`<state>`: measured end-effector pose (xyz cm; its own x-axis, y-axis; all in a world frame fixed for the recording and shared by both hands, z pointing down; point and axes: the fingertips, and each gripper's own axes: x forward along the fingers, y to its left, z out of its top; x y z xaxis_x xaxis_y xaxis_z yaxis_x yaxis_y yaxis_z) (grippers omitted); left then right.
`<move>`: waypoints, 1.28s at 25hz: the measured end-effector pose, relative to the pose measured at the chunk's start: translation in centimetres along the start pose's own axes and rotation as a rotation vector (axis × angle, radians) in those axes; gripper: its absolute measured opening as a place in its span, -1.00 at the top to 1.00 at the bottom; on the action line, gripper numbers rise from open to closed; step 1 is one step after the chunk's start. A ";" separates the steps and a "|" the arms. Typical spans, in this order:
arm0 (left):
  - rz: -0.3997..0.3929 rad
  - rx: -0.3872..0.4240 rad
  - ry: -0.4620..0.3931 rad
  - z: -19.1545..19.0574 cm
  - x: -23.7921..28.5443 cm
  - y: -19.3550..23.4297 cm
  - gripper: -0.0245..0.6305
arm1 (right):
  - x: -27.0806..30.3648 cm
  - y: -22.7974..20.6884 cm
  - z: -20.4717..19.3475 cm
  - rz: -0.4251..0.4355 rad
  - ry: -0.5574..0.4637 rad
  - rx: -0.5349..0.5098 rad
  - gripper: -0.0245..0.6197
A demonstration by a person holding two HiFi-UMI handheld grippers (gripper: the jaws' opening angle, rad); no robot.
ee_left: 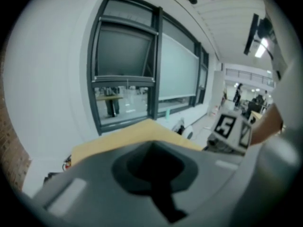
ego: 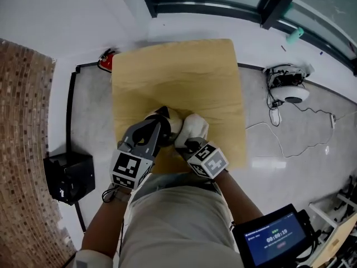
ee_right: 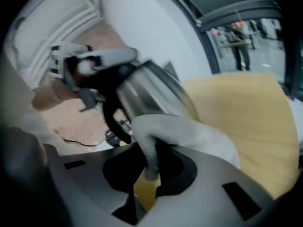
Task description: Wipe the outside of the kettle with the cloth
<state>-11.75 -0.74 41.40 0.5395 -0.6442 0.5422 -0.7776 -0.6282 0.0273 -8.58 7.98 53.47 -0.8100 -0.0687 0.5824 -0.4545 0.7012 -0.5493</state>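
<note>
Meanwhile, left gripper [ego: 160, 117] clamping steel kettle [ee_right: 151, 93] by black handle [ee_right: 110, 117], holding it tilted, top leaning leftward, base toward table [ee_right: 246, 126]; right gripper [ee_right: 149, 174] pinching white cloth [ee_right: 189, 131], pressing kettle's side.

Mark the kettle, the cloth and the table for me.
kettle [ee_right: 151, 90], right gripper view, on its steel side.
cloth [ee_right: 189, 131], right gripper view, on its bunched middle.
table [ego: 178, 71], head view, on bare top.

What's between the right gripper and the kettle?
A white cloth, pinched by the right gripper, lies against the kettle; the right gripper view shows it.
</note>
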 end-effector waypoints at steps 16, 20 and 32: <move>0.003 0.009 -0.009 -0.1 0.1 -0.2 0.95 | 5.0 3.8 -2.2 0.219 0.105 0.119 0.75; -0.002 0.005 -0.009 0.1 0.1 -0.3 0.95 | 4.2 7.3 0.8 0.320 0.011 0.090 0.75; -0.015 0.008 -0.025 -0.5 -0.5 0.1 0.95 | 6.4 4.0 -2.9 0.236 0.136 0.061 0.75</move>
<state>-12.26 -0.24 41.60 0.5586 -0.6454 0.5210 -0.7670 -0.6410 0.0283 -14.48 12.36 56.74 -0.8410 0.1902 0.5066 -0.2838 0.6420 -0.7123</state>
